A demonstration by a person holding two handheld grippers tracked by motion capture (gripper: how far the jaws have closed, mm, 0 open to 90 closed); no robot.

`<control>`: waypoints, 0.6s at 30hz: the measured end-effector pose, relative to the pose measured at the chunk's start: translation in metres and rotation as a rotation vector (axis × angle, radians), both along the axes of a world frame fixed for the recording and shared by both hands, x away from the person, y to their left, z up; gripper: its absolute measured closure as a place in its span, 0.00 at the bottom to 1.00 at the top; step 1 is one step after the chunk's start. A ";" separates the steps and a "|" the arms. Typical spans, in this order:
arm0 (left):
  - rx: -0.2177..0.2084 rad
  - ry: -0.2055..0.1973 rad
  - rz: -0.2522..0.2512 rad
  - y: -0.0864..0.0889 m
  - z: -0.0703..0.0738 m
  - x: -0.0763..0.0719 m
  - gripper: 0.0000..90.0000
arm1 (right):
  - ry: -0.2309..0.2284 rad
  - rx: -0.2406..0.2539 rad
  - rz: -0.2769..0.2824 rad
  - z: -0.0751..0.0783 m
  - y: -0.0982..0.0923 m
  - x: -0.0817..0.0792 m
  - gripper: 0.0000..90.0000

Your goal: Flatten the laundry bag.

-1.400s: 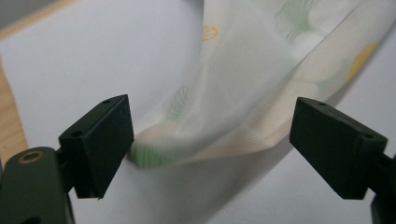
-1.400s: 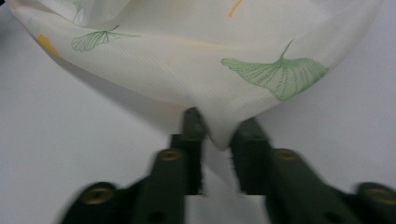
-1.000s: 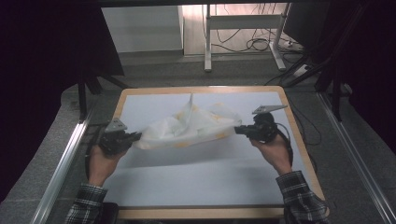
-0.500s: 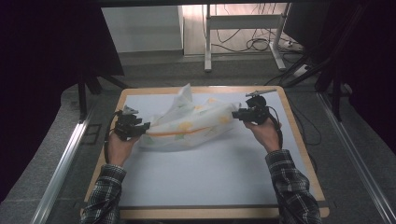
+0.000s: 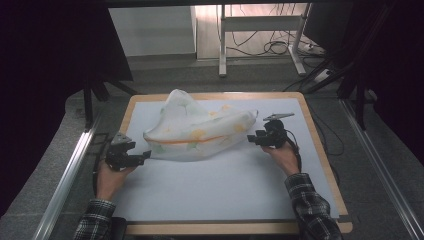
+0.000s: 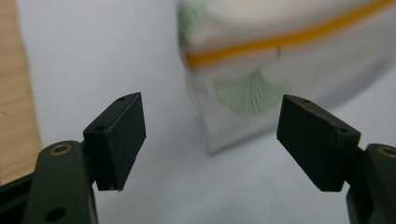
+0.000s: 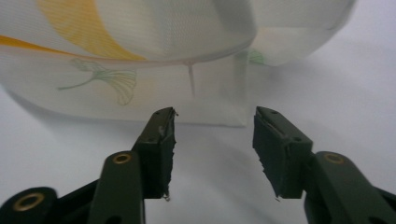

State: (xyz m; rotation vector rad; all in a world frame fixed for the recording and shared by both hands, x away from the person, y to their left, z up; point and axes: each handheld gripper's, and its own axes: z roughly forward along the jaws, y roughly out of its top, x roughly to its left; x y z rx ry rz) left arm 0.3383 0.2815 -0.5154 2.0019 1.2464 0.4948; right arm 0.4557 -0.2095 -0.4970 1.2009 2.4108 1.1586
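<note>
The bag [image 5: 200,131] lies puffed on the mat [image 5: 210,185]. The left gripper [image 5: 142,156], just off its left corner, and the right gripper [image 5: 251,140], by its right end, have just been opening, nothing between them

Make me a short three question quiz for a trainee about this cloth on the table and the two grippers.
1. True or false: the left gripper is shut on the sheer white cloth with orange stripe and leaf print.
2. What colour is the mat under the cloth?
3. The right gripper is: A open beside the cloth, B clamped on it, C lifted high above the table.

Key
1. False: its jaws, just opened, hold nothing.
2. Pale blue-grey.
3. A.
</note>
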 end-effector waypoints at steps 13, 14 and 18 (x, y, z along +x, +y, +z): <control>0.074 0.048 -0.076 -0.019 -0.028 0.025 0.63 | -0.060 -0.171 -0.012 -0.027 0.033 0.020 0.70; 0.052 0.059 -0.084 -0.019 -0.028 0.024 0.68 | -0.061 -0.172 -0.017 -0.027 0.033 0.020 0.74; 0.016 0.071 -0.090 -0.018 -0.029 0.025 0.86 | -0.044 -0.160 -0.027 -0.026 0.033 0.018 0.96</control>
